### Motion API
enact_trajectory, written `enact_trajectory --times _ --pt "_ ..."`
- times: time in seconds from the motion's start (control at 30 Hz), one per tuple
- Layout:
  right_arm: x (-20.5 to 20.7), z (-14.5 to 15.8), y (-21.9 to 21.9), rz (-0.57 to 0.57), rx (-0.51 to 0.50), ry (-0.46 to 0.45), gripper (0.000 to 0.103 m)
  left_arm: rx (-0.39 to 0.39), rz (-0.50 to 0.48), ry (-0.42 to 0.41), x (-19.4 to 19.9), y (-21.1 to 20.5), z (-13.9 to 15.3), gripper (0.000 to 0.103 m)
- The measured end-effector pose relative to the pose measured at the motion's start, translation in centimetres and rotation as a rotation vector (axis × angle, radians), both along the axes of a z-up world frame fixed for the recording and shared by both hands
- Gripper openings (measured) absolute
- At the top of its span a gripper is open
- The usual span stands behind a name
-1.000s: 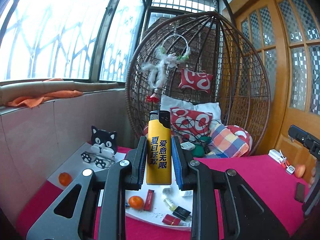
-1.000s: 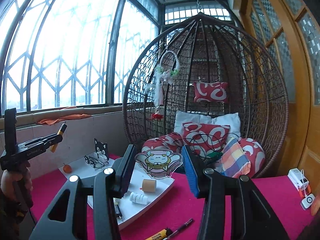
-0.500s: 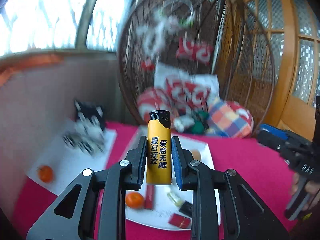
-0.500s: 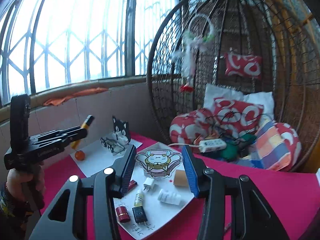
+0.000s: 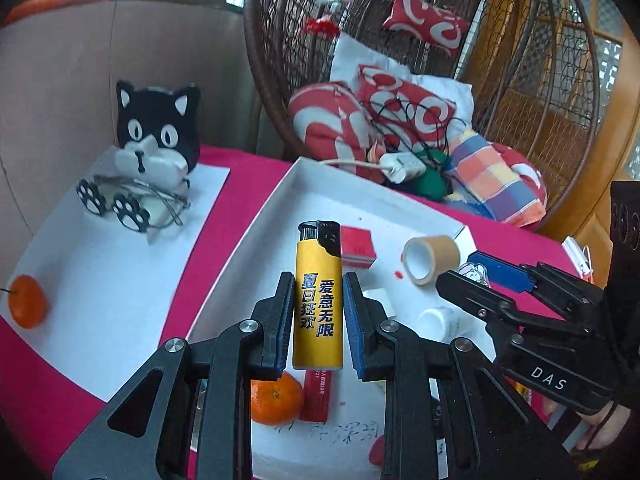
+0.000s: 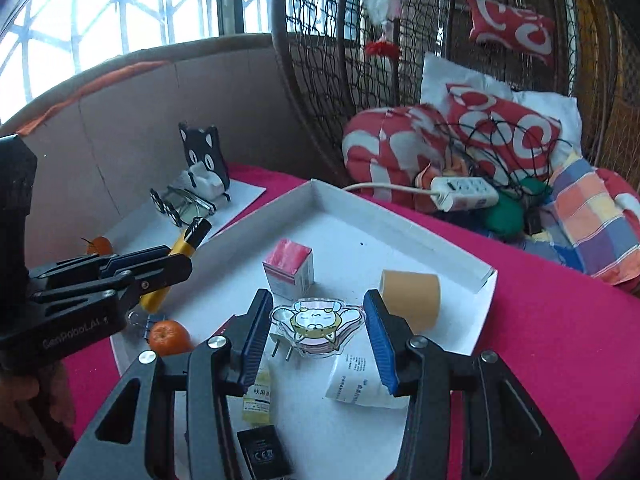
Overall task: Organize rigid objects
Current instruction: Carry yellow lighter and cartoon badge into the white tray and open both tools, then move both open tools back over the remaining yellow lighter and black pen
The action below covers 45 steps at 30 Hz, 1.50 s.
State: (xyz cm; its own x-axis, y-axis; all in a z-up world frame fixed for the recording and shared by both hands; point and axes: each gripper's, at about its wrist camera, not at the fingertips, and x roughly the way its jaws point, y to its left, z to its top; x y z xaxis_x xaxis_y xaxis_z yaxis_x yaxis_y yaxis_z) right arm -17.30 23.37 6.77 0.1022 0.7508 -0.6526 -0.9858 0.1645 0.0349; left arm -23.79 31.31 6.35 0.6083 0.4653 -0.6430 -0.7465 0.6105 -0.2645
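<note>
My left gripper (image 5: 318,320) is shut on a yellow lighter (image 5: 319,300) and holds it upright above the white tray (image 5: 256,220). It also shows in the right wrist view (image 6: 120,276), with the lighter (image 6: 182,256) over the tray's left side. My right gripper (image 6: 318,328) is shut on a flat cartoon-cat plug light (image 6: 318,322) and holds it above the tray (image 6: 400,224). In the tray lie a red-topped box (image 6: 289,268), a tape roll (image 6: 412,294), a tangerine (image 6: 168,336), a small yellow bottle (image 6: 256,396) and a white bottle (image 6: 356,380).
A black cat phone stand (image 5: 158,136) with glasses (image 5: 132,204) and a second tangerine (image 5: 26,300) sit on white paper at the left. A wicker hanging chair (image 5: 440,80) with cushions and a power strip (image 6: 464,192) stands behind. Red cloth (image 6: 560,340) covers the table.
Both grippers have tilted down and come lower over the tray, each keeping its object. The right gripper now shows at the right of the left wrist view.
</note>
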Motion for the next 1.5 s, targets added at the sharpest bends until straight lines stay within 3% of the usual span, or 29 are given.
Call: enact_trajectory --times 0.17,0.2,0.23,0.27,0.3,0.37,0.4,0.57,0.83,1.2,1.5 --pt "0.0 -0.5 0.1 -0.011 0.007 0.009 0.048 -0.017 0.003 0.026 0.5 0.2 -0.9 0.023" --pt "0.0 -0.5 0.1 -0.011 0.01 0.011 0.049 -0.011 0.006 0.033 0.5 0.1 -0.8 0.029" --pt "0.1 -0.5 0.0 -0.013 0.013 0.011 0.052 -0.003 0.013 0.043 0.6 0.0 -0.7 0.037" --pt "0.1 -0.4 -0.3 -0.015 0.021 0.013 0.071 0.007 0.021 0.047 0.6 -0.3 -0.5 0.064" --pt "0.2 -0.4 -0.4 -0.017 0.032 0.018 0.092 0.018 0.03 0.044 0.5 -0.4 -0.4 0.082" --pt "0.4 0.1 -1.1 -0.031 0.068 0.026 0.103 0.058 0.071 0.035 -0.3 -0.8 0.2 0.095" --pt "0.5 0.3 -1.5 -0.035 0.081 0.032 0.103 0.064 0.084 0.034 -0.5 -0.9 0.4 0.103" --pt "1.2 2.2 -5.0 -0.091 0.182 0.061 0.103 0.102 0.171 -0.015 -2.8 -2.4 1.7 0.103" --pt "3.0 5.2 -10.9 -0.17 0.318 0.088 0.103 0.155 0.173 -0.057 -3.0 -5.3 4.0 0.103" --pt "6.3 9.3 -18.7 -0.346 0.499 0.033 0.103 0.229 0.01 -0.065 0.9 -10.7 5.8 0.103" --pt "8.7 9.2 -21.7 -0.43 0.543 0.057 0.103 0.265 -0.176 0.073 6.5 -15.1 4.1 0.103"
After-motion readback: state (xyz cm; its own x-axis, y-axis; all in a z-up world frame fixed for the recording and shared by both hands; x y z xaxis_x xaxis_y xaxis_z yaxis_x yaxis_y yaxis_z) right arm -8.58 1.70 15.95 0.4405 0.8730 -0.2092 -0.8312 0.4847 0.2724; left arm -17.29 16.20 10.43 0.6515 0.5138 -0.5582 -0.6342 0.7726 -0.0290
